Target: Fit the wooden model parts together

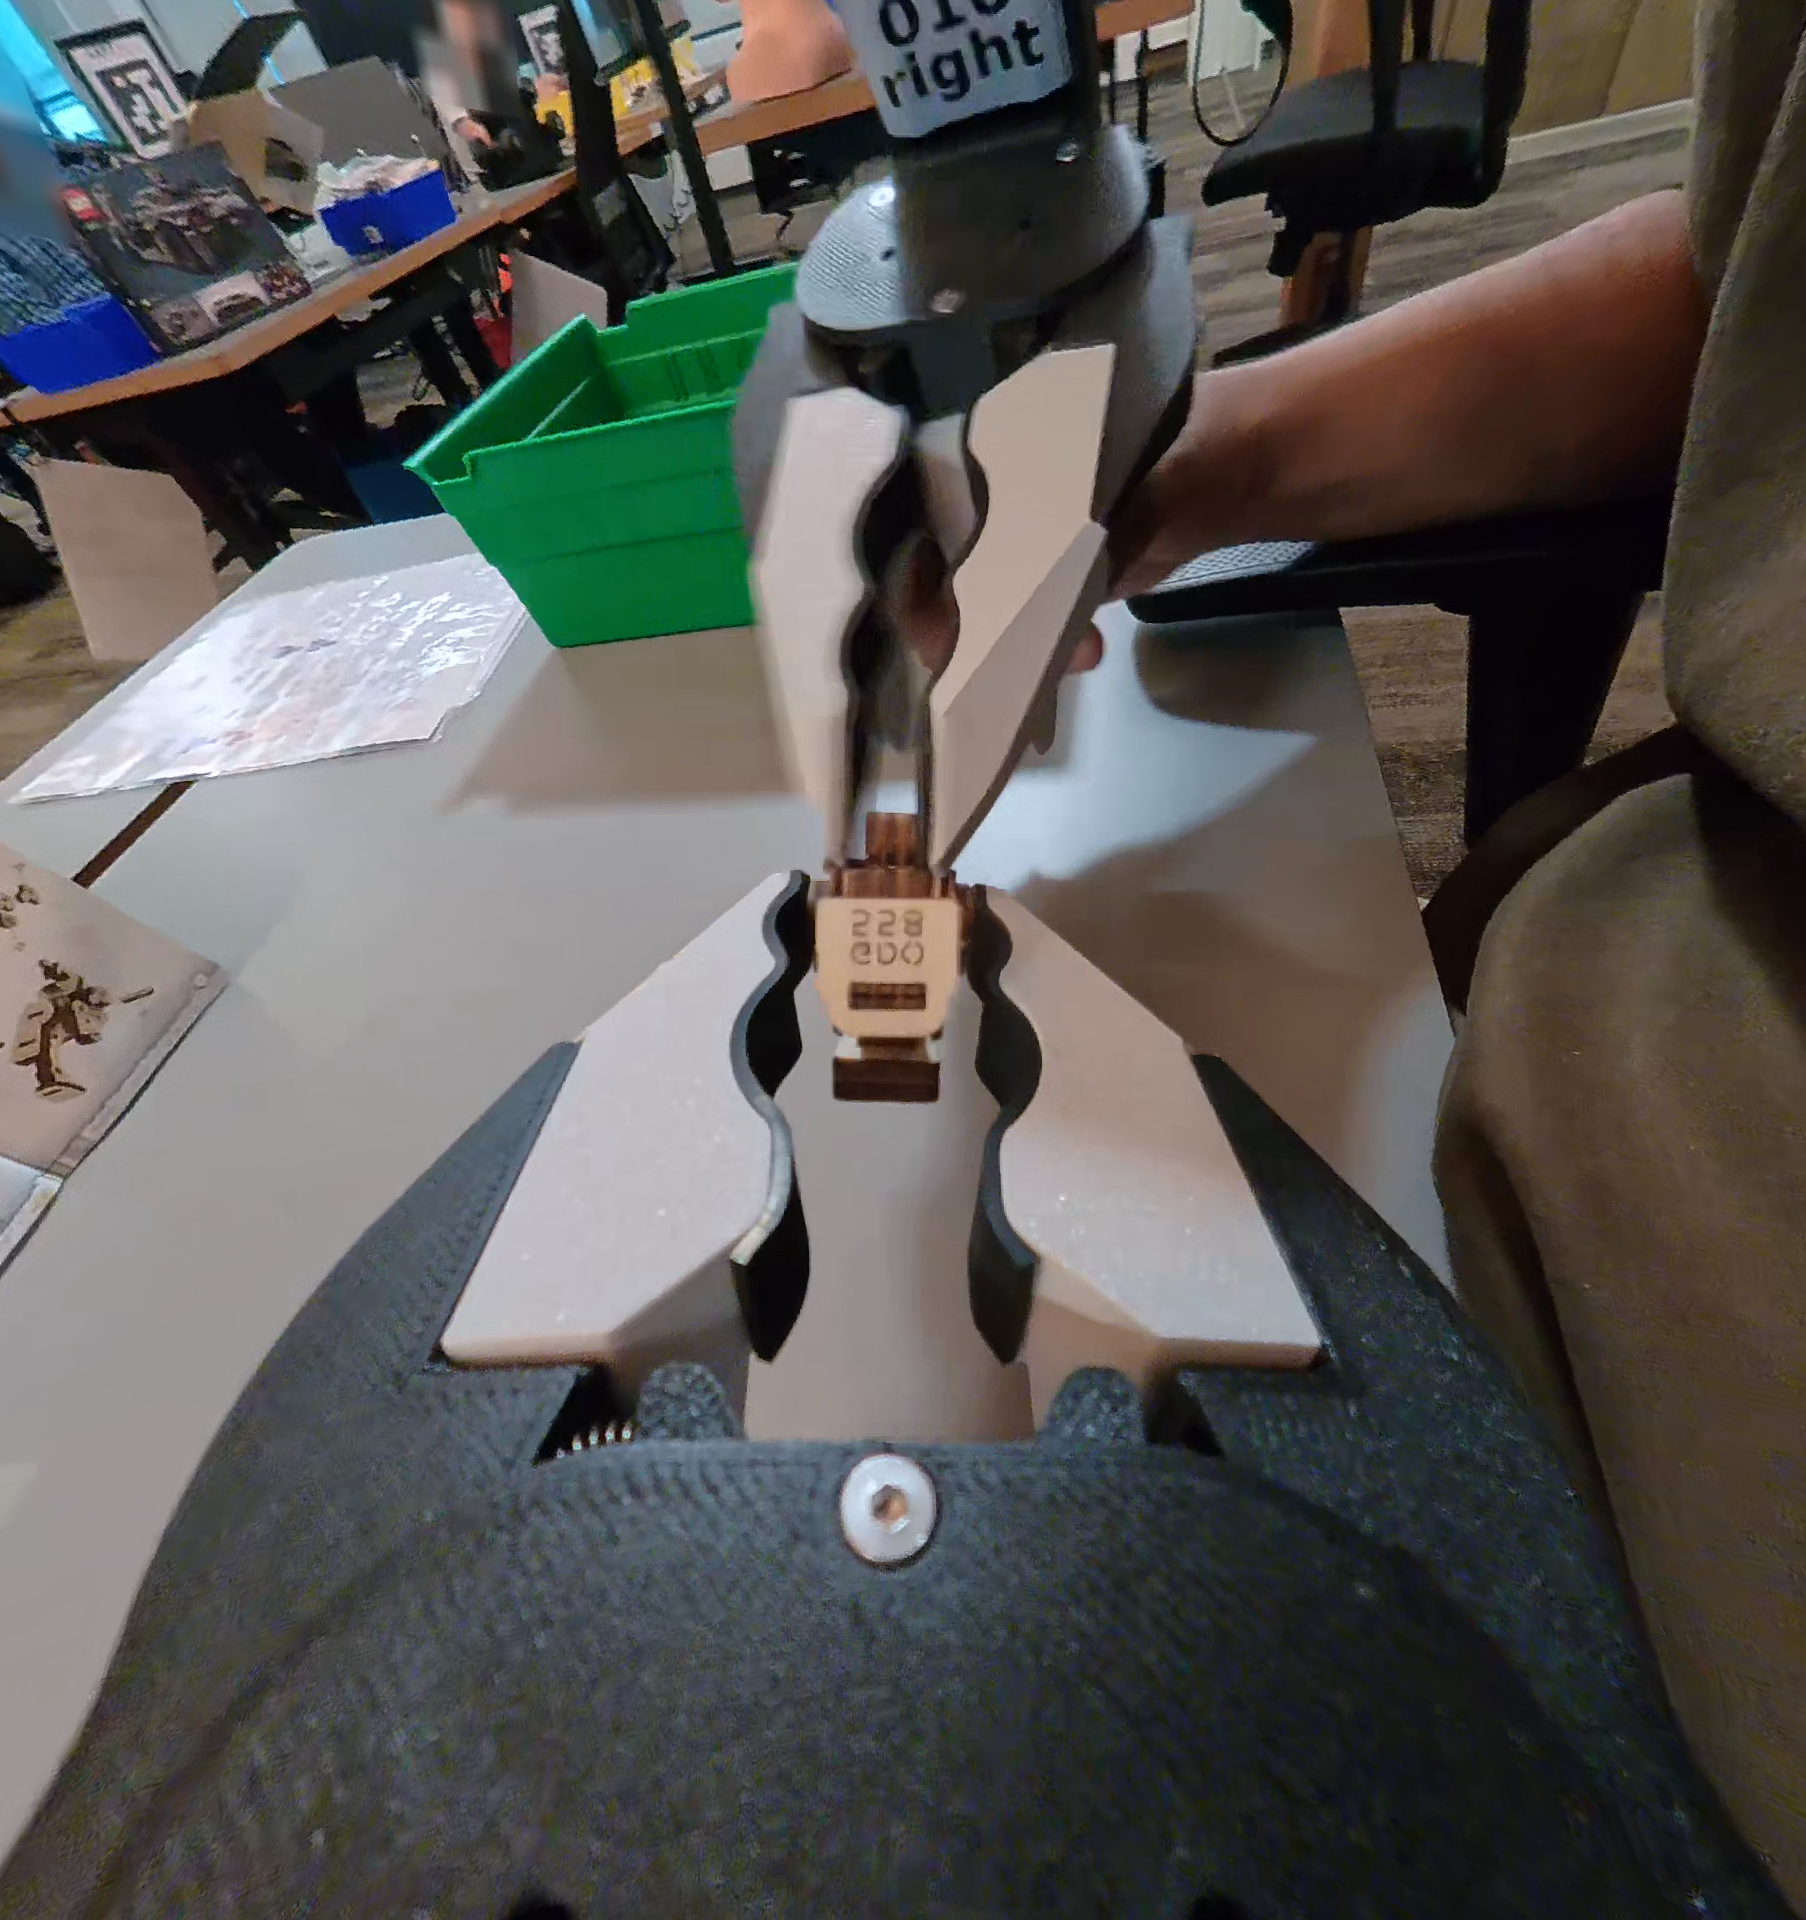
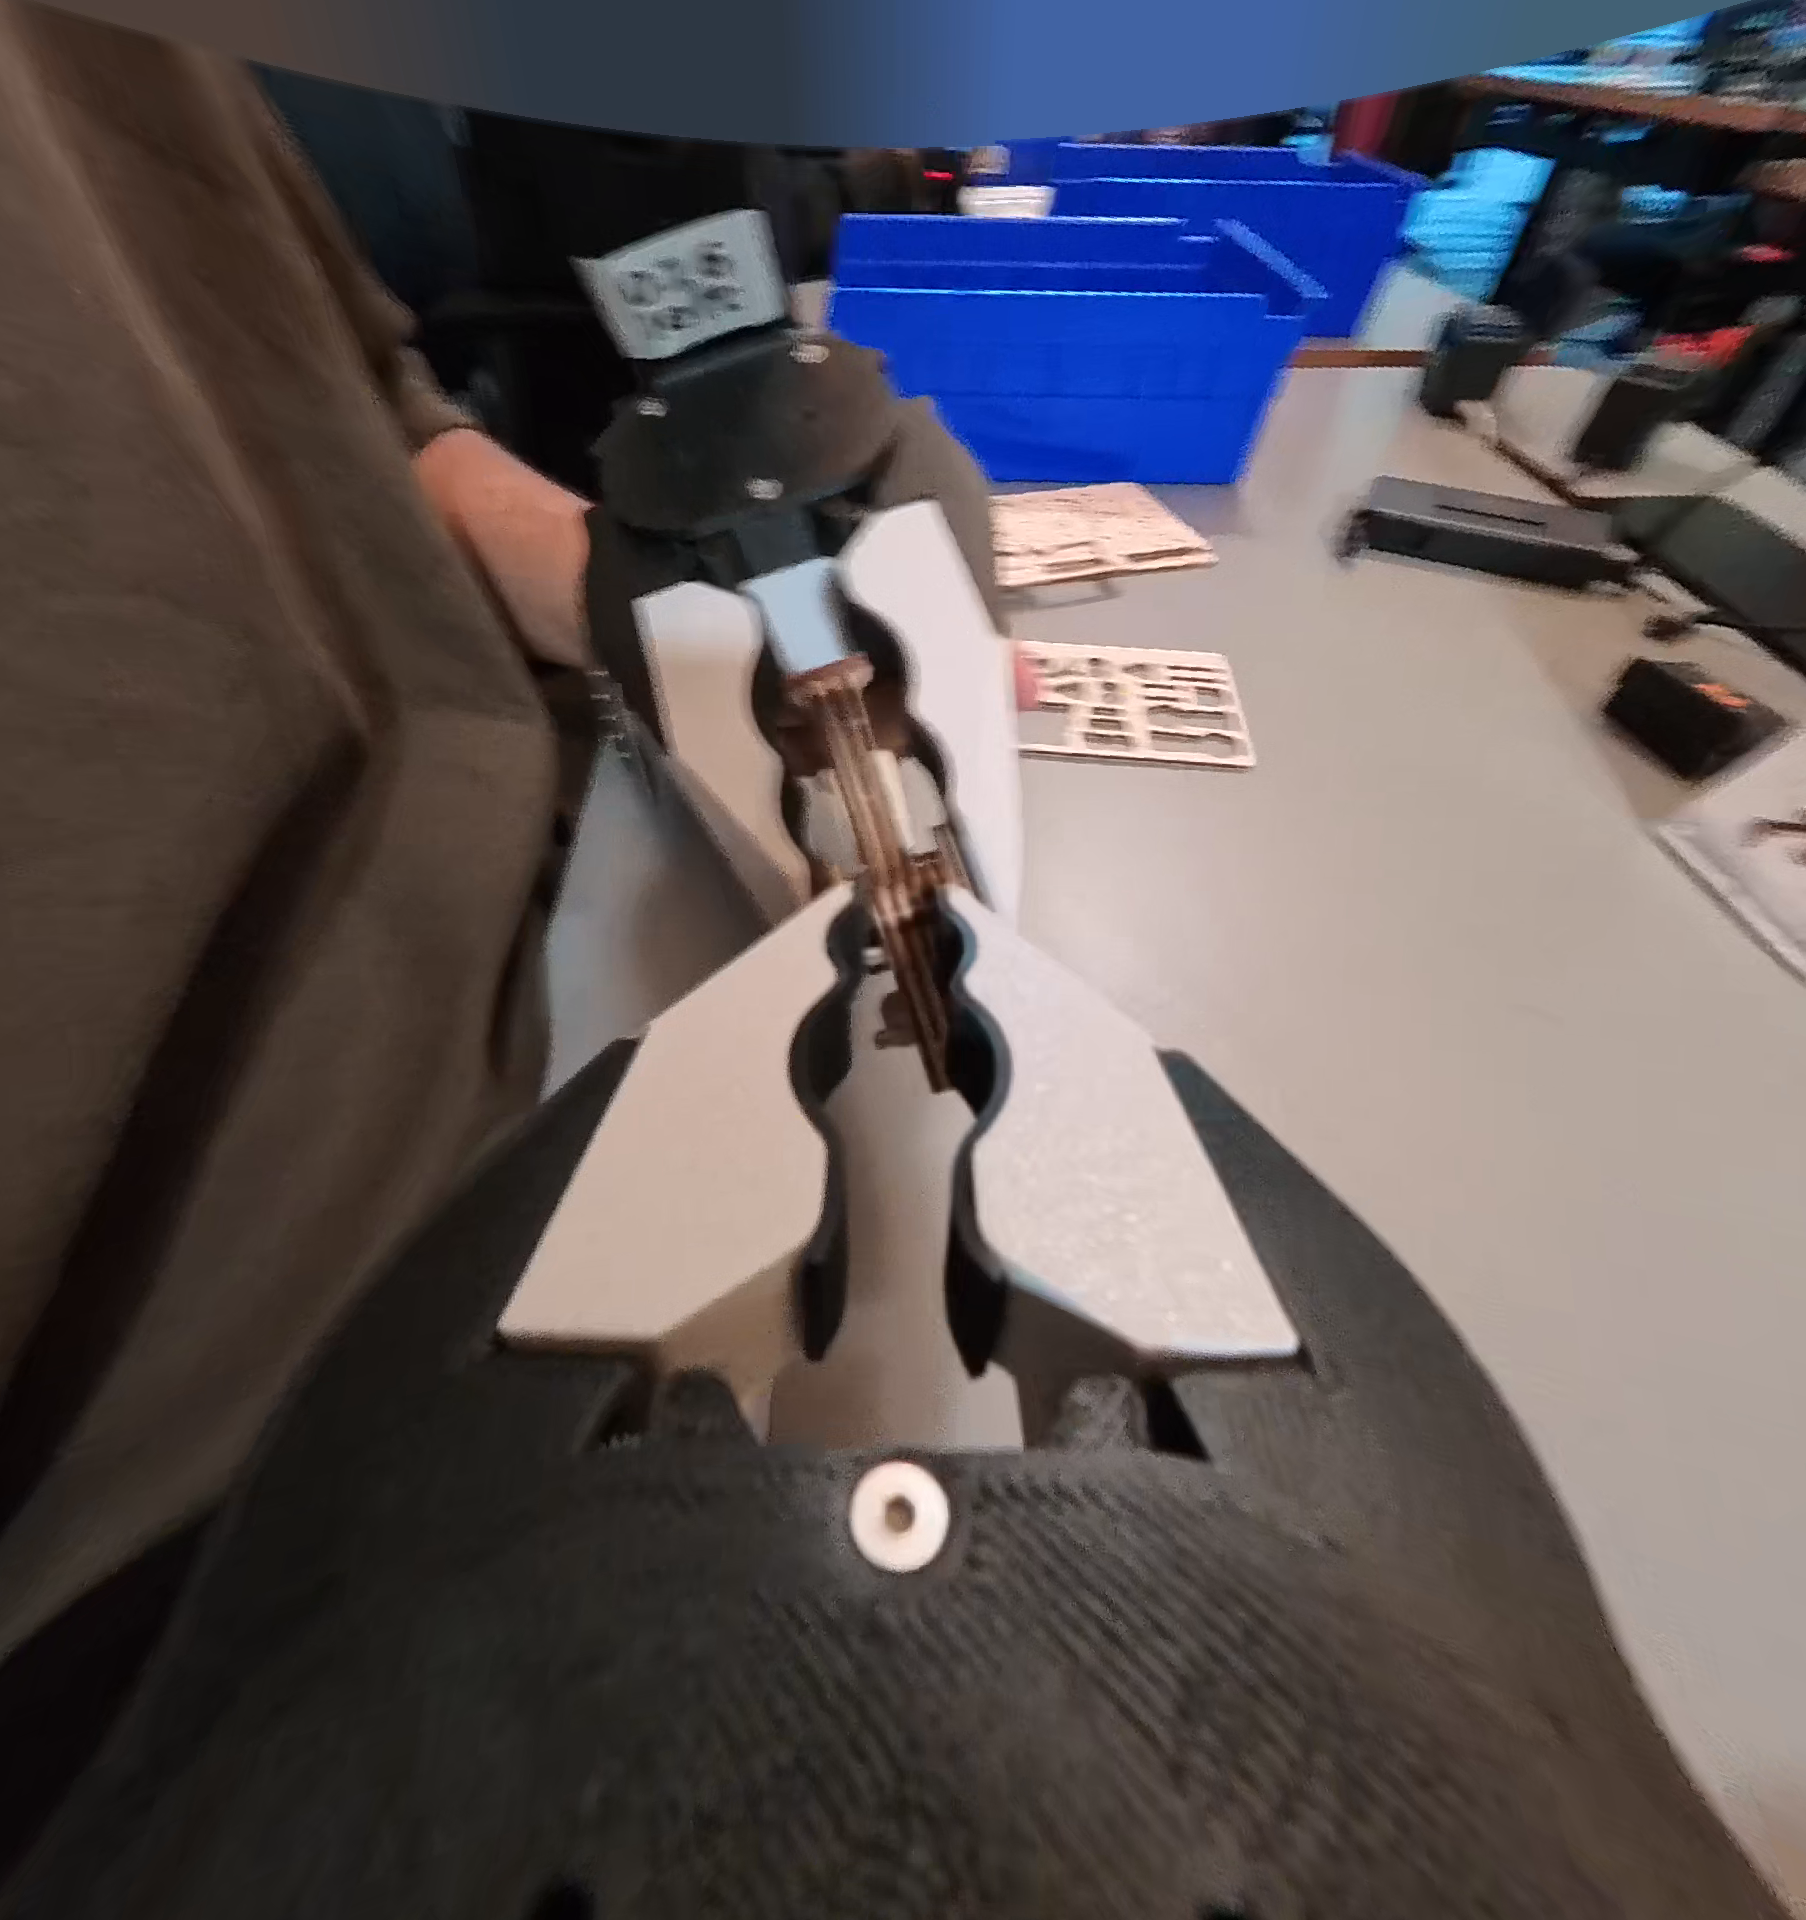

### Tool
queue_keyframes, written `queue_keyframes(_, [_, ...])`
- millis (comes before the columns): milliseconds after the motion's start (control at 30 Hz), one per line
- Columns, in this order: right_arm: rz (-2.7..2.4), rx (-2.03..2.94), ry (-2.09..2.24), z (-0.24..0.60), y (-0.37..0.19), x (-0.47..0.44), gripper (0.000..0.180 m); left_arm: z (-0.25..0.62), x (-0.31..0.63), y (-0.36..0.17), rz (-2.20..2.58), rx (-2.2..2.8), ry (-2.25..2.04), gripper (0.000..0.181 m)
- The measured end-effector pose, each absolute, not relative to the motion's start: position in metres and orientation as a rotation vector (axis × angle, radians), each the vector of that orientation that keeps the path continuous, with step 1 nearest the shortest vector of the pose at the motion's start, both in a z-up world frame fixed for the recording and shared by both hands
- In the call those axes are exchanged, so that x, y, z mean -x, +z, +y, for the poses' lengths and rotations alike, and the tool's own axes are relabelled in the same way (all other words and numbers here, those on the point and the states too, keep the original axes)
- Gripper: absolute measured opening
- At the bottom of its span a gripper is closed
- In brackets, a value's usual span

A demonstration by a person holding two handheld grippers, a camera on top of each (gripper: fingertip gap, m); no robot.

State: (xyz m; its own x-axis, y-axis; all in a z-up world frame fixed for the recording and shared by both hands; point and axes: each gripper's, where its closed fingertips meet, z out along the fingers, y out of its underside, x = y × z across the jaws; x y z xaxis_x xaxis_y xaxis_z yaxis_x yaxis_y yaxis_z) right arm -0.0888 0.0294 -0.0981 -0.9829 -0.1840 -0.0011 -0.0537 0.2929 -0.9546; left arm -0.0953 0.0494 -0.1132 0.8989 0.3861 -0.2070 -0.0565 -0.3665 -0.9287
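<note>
Even indoor light; blurred, warped edges

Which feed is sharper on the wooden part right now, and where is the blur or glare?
Left wrist view: the wooden model part is crisp between the left gripper tips; the right gripper above is motion-smeared, and the plastic sheet glares. Right wrist view: blurred throughout, the part reads only as edge-on layers, and a mosaic band covers the top edge.
</note>
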Motion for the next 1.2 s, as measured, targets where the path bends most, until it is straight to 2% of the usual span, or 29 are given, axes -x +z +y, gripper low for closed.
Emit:
queue_keyframes(167, [2.441, 0.219, -1.77, 0.03, -0.098, 0.089, 0.01, 0.05, 0.094, -0.114, -0.232, 1.9, 0.46, 0.026])
queue_keyframes(200, [2.456, 0.214, -1.809, 0.028, -0.097, 0.092, 0.012, 0.049, 0.095, -0.112, -0.237, 1.893, 0.46, 0.026])
queue_keyframes(267, [2.51, 0.182, -1.864, 0.027, -0.096, 0.101, 0.032, 0.048, 0.094, -0.112, -0.246, 1.882, 0.442, 0.027])
queue_keyframes(300, [2.514, 0.179, -1.866, 0.027, -0.096, 0.102, 0.035, 0.048, 0.094, -0.112, -0.248, 1.883, 0.442, 0.027])
queue_keyframes(500, [2.438, 0.132, -1.837, 0.029, -0.096, 0.101, 0.038, 0.05, 0.093, -0.11, -0.243, 1.874, 0.442, 0.027])
queue_keyframes(533, [2.424, 0.14, -1.823, 0.029, -0.096, 0.099, 0.034, 0.05, 0.093, -0.111, -0.242, 1.874, 0.437, 0.027])
queue_keyframes(600, [2.392, 0.187, -1.777, 0.03, -0.098, 0.089, 0.01, 0.05, 0.094, -0.112, -0.252, 1.872, 0.434, 0.027])
queue_keyframes(900, [2.416, 0.205, -1.791, 0.032, -0.096, 0.091, 0.008, 0.049, 0.096, -0.118, -0.305, 1.835, 0.332, 0.03])
queue_keyframes(1200, [2.308, 0.169, -1.829, 0.033, -0.088, 0.09, 0.01, 0.049, 0.089, -0.109, -0.303, 1.77, 0.183, 0.026])
